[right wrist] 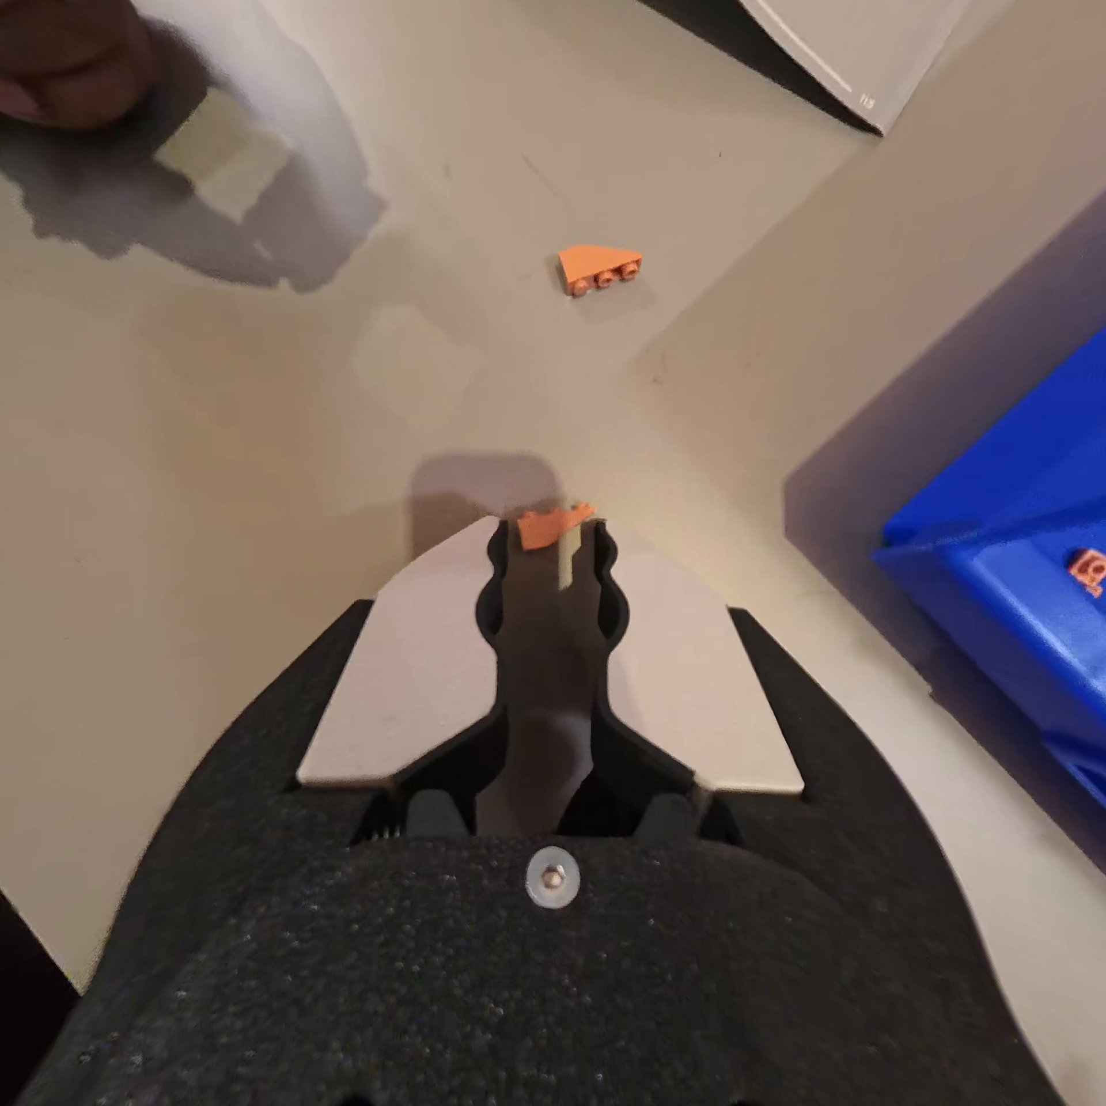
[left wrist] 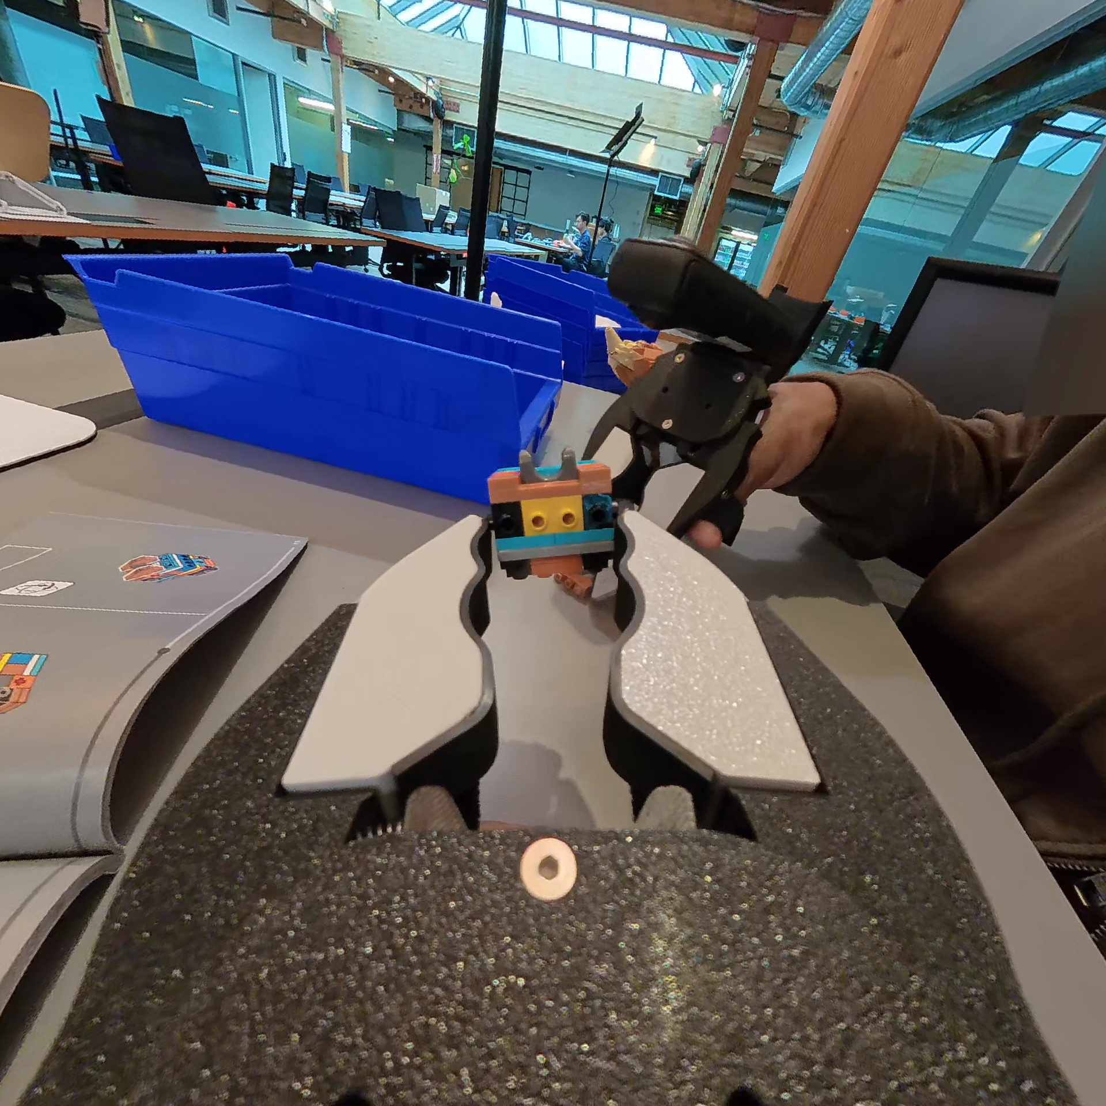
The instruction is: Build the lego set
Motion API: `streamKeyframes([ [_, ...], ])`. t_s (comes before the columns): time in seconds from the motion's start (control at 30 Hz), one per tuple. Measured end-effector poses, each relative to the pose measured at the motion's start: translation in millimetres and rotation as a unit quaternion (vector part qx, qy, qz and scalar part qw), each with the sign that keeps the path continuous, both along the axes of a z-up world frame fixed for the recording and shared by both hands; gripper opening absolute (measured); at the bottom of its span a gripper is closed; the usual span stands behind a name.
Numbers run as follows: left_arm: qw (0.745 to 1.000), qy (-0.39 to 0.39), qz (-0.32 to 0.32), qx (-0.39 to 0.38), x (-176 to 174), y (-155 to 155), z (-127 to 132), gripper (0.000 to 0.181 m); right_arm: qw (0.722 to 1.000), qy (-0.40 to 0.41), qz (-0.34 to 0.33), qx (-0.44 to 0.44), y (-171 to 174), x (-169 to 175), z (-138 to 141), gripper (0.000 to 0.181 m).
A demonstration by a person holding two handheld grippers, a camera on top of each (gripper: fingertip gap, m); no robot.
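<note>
My left gripper (left wrist: 553, 538) is shut on a small lego build (left wrist: 550, 514) of orange, teal, black and yellow bricks with a grey forked piece on top, held above the grey table (left wrist: 239, 479). My right gripper (right wrist: 550, 535) is shut on a small orange piece (right wrist: 541, 529) with a thin tan part beside it. In the left wrist view the right gripper (left wrist: 634, 485) points down just behind and right of the build, held by a hand. A loose orange wedge brick (right wrist: 598, 270) lies on the table ahead of the right gripper.
A large blue bin (left wrist: 323, 371) stands behind the build, a second one (left wrist: 568, 311) farther back. A blue bin (right wrist: 1017, 568) at the right holds a small orange piece (right wrist: 1086, 571). An open instruction booklet (left wrist: 119, 628) lies at the left. A blurred hand (right wrist: 60, 60) shows top left. One gripper's finger ends stand about 15 cm off the other's.
</note>
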State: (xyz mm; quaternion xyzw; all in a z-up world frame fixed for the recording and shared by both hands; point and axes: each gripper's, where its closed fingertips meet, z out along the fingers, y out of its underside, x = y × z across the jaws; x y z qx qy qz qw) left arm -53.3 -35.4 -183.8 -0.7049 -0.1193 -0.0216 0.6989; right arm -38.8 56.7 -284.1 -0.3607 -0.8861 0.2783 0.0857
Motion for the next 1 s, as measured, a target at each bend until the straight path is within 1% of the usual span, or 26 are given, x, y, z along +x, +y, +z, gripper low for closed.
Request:
streamKeyframes([
  [0.07,1.000,0.003,0.001,-0.003,0.1,-0.1,-0.3,0.039,1.000,-0.002,0.019,0.008,-6.7,-0.7,-1.1,0.022],
  [0.17,1.000,0.006,0.004,-0.003,-0.6,-0.6,0.2,0.039,0.998,0.014,0.059,0.035,-15.6,-3.3,-2.1,0.008],
  [0.3,1.000,0.006,0.004,-0.004,-0.7,-0.7,0.2,0.039,0.990,0.060,0.101,0.072,-21.1,-9.7,-0.4,0.008],
  [0.37,1.000,0.008,0.005,-0.006,-0.5,-0.4,-0.1,0.039,0.983,0.099,0.127,0.088,-23.8,-13.0,2.9,0.008],
  [0.43,1.000,0.009,0.005,-0.010,-0.4,0.1,-1.5,0.039,0.970,0.152,0.154,0.110,-25.8,-16.3,8.6,0.008],
  [0.53,1.000,0.005,0.000,-0.022,0.7,1.6,-5.3,0.039,0.947,0.241,0.181,0.113,-33.1,-22.4,30.0,0.008],
  [0.6,1.000,0.004,-0.005,-0.026,2.1,2.1,-6.3,0.039,0.933,0.290,0.196,0.088,-41.8,-23.1,51.0,0.008],
  [0.67,1.000,0.000,-0.012,-0.029,3.7,2.7,-7.4,0.039,0.921,0.321,0.216,0.047,-53.7,-19.1,73.4,0.008],
  [0.77,0.999,0.001,-0.018,-0.031,5.7,3.5,-8.1,0.039,0.913,0.334,0.234,-0.022,-73.5,-11.5,104.9,0.008],
  [0.83,0.999,0.002,-0.021,-0.030,6.7,3.5,-7.8,0.039,0.911,0.334,0.238,-0.047,-82.8,-10.8,119.9,0.008],
  [0.9,0.999,0.000,-0.023,-0.024,7.0,3.0,-6.2,0.039,0.909,0.336,0.243,-0.052,-89.2,-11.6,128.4,0.008],
  [1.0,1.000,-0.005,-0.025,-0.005,7.3,1.9,-1.9,0.039,0.906,0.337,0.254,-0.037,-95.6,-11.4,129.3,0.008],
])
